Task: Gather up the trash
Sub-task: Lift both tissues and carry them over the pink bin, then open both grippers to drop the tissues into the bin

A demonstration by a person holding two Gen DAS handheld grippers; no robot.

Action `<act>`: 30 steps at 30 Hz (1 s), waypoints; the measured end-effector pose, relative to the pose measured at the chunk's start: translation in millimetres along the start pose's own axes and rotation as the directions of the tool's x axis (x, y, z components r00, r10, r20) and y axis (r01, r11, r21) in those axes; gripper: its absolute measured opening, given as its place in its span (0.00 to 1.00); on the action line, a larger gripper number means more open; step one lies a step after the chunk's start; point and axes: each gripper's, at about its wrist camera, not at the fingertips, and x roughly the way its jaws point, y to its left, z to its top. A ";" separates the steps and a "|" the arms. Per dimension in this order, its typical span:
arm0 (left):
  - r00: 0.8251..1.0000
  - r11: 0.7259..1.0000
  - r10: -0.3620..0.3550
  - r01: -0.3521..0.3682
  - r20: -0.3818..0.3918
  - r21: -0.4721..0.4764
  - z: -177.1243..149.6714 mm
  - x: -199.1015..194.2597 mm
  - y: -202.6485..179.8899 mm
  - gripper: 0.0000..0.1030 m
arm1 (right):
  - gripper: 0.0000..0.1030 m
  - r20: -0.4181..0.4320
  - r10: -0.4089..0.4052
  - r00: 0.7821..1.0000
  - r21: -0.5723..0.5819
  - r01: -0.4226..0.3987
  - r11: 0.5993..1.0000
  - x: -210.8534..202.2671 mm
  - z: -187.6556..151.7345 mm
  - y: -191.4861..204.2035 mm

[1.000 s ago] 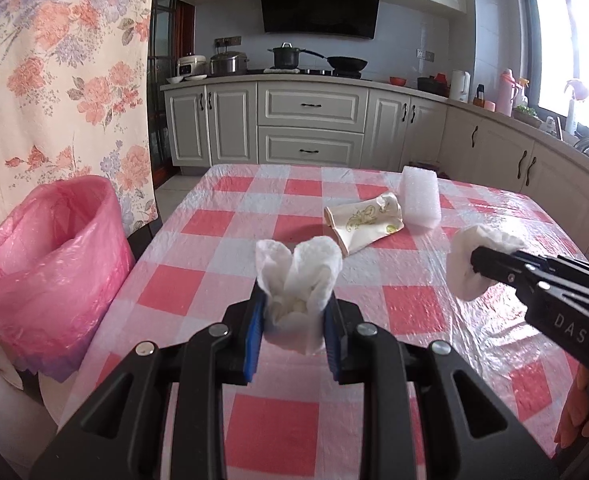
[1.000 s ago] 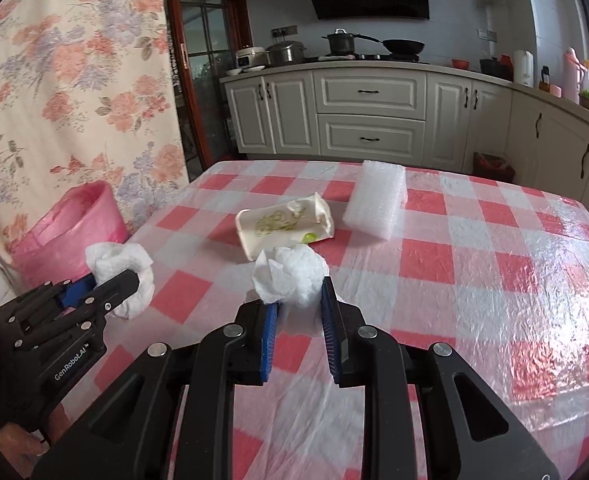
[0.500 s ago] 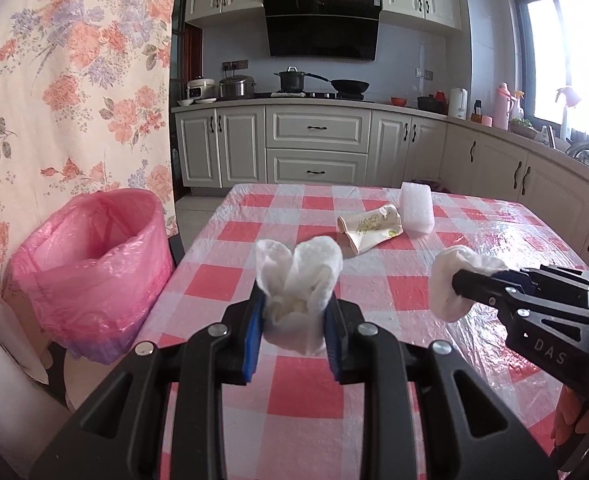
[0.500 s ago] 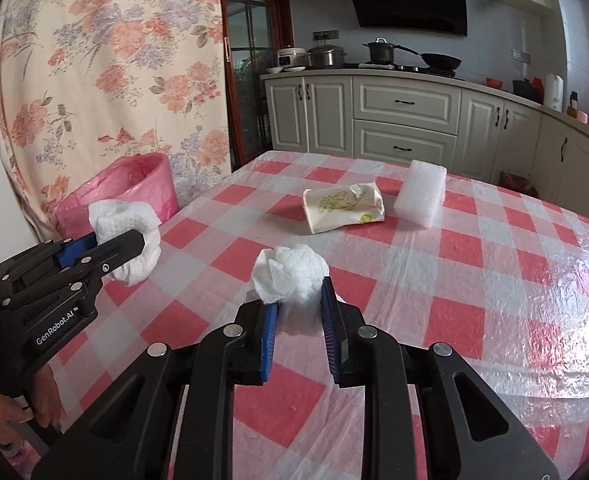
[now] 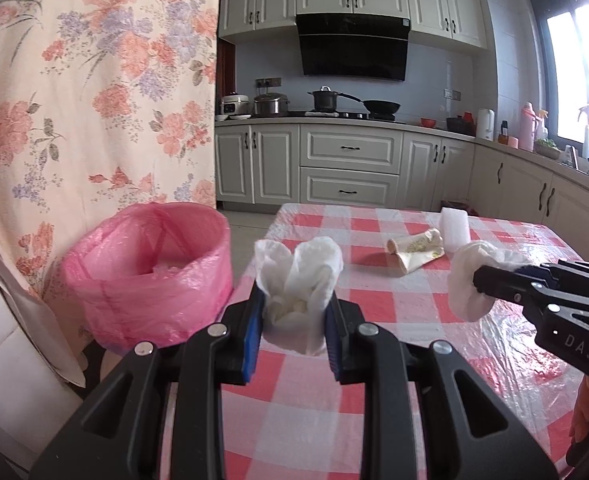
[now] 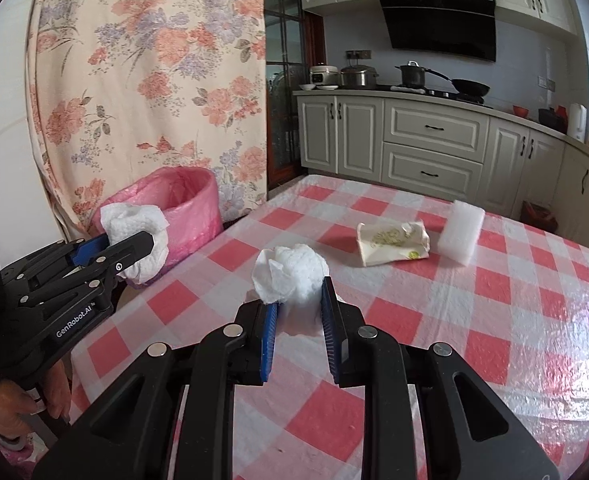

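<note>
My left gripper (image 5: 294, 312) is shut on a crumpled white paper towel (image 5: 298, 280), held above the near left part of the checked table (image 5: 374, 312). In the right wrist view the same gripper (image 6: 142, 242) and its towel (image 6: 134, 220) hang close to the pink-lined trash bin (image 6: 182, 204). My right gripper (image 6: 298, 300) is shut on a second white paper wad (image 6: 290, 270); from the left wrist it shows at the right (image 5: 476, 280) with its wad (image 5: 468, 280). The bin (image 5: 150, 272) stands off the table's left edge.
A crushed paper cup (image 6: 392, 242) and a white foam block (image 6: 460, 236) lie farther back on the table. A floral curtain (image 5: 94, 100) hangs behind the bin. Kitchen cabinets (image 5: 346, 168) line the back wall. A hand (image 6: 10, 408) grips the left tool.
Both grippers have drawn back and risen, still holding their wads. The views have swung left, so the pink bin now looks nearer and more central.
</note>
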 end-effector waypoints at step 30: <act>0.964 0.955 0.267 -0.267 -0.014 -0.133 70.4 60.6 179.8 0.30 | 0.23 0.002 0.325 0.946 -0.117 -0.323 0.939 142.5 120.4 114.9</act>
